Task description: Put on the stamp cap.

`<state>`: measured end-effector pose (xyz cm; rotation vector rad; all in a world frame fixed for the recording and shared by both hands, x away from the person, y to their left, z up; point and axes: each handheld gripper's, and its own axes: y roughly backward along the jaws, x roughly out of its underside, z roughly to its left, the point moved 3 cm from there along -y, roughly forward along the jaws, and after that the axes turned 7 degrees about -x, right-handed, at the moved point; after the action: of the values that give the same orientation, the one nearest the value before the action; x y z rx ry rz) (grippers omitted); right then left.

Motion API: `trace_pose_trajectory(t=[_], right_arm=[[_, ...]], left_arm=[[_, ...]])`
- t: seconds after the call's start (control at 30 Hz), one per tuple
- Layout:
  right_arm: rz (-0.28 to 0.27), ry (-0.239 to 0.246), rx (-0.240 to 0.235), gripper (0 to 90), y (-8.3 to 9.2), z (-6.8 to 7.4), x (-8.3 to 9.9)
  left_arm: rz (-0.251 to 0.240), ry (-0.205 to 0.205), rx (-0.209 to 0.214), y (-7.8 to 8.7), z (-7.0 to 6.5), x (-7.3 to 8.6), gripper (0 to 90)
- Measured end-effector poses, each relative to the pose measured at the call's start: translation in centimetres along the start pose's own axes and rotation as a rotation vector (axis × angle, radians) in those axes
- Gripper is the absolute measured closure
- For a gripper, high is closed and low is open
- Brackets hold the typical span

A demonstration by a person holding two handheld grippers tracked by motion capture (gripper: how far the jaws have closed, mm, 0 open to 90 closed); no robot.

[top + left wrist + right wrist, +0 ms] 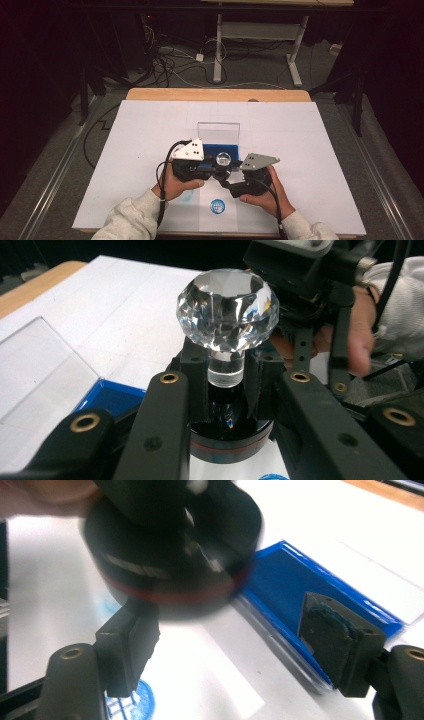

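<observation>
— Where was the stamp?

— My left gripper point(226, 405) was clamped on the neck of the round black stamp with the faceted clear crystal knob point(225, 315), held above the white paper sheet point(300, 150) beside the blue ink pad in its clear case point(300, 585). My right gripper point(240, 650) stood open, nothing between its pads.

— The risk?

— A tilted stamp would smear; inked pads could smudge paper.

— Views?

— The high view showed the finished blue round print point(217, 205); the right one was blurred, probably the base.

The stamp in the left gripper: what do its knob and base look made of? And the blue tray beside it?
The knob looks like clear faceted glass or acrylic: see-through, with sharp glints. The base seems glossy black plastic with a thin red band. The blue tray looks like a wet, shiny ink pad in a clear plastic case.
</observation>
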<state>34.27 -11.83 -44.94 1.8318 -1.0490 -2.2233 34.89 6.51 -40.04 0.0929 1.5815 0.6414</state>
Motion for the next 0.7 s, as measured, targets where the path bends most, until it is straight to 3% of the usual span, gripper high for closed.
trace_pose_trajectory(t=[0.27, 0.5, 0.7], right_arm=[[0.017, 0.032, 0.044, 24.2, 1.2, -0.3, 0.7], [0.007, 0.072, 0.121, 24.3, 3.5, -0.6, 1.3], [-0.008, 0.067, 0.167, 24.5, 5.7, -1.0, 2.1]], left_arm=[[-0.011, 0.006, -0.037, 1.4, 0.7, 0.0, 72.7], [-0.013, 0.012, -0.096, 2.8, 1.8, 0.2, 72.7], [-0.006, 0.007, -0.13, 3.7, 2.4, 0.4, 72.7]])
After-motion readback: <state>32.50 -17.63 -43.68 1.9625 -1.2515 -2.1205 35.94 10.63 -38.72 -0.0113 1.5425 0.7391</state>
